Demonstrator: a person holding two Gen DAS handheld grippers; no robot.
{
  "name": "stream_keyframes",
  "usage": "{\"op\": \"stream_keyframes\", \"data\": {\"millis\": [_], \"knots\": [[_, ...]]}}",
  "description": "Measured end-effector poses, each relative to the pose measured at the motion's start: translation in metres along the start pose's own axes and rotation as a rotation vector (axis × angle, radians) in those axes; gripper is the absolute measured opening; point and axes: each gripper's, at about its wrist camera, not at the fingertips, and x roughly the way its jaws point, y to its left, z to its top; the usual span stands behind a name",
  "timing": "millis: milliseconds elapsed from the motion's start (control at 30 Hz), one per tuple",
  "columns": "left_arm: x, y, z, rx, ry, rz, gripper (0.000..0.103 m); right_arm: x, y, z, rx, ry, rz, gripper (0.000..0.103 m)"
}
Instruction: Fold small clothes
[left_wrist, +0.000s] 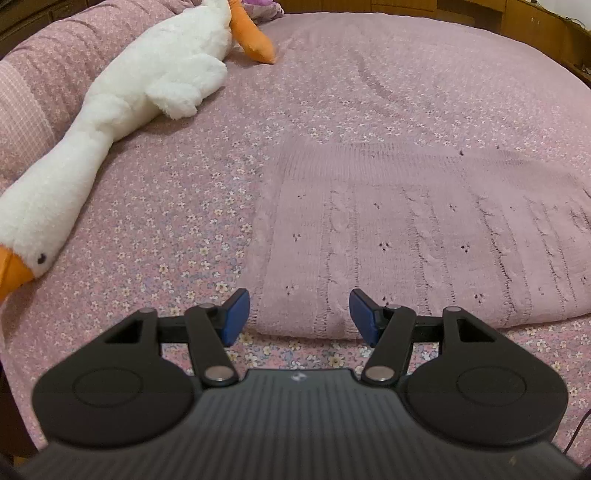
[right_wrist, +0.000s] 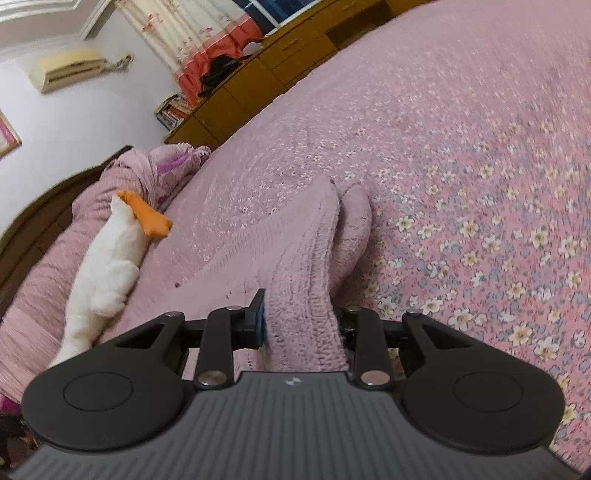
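Observation:
A pink knitted garment (left_wrist: 424, 240) lies flat on the floral bedspread (left_wrist: 166, 206), with its near left corner just ahead of my left gripper (left_wrist: 300, 314). That gripper is open, its blue pads (left_wrist: 236, 317) standing on either side of the corner, above the cloth and not touching it. In the right wrist view a fold of the same garment (right_wrist: 306, 258) is lifted into a ridge. My right gripper (right_wrist: 301, 325) is shut on that bunched edge. Its right pad is hidden by the knit.
A long white plush goose (left_wrist: 129, 99) with orange beak and feet lies along the bed's left side against a pink quilt (left_wrist: 37, 92). Wooden drawers (right_wrist: 258, 85) line the far edge of the bed. The floral bedspread (right_wrist: 480, 184) stretches to the right.

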Motion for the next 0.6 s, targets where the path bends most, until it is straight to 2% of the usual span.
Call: {"op": "stream_keyframes", "data": {"millis": [600], "knots": [[-0.0062, 0.0011, 0.0023, -0.002, 0.000, -0.008, 0.062, -0.0040, -0.0011, -0.0018, 0.034, -0.019, 0.036, 0.030]]}}
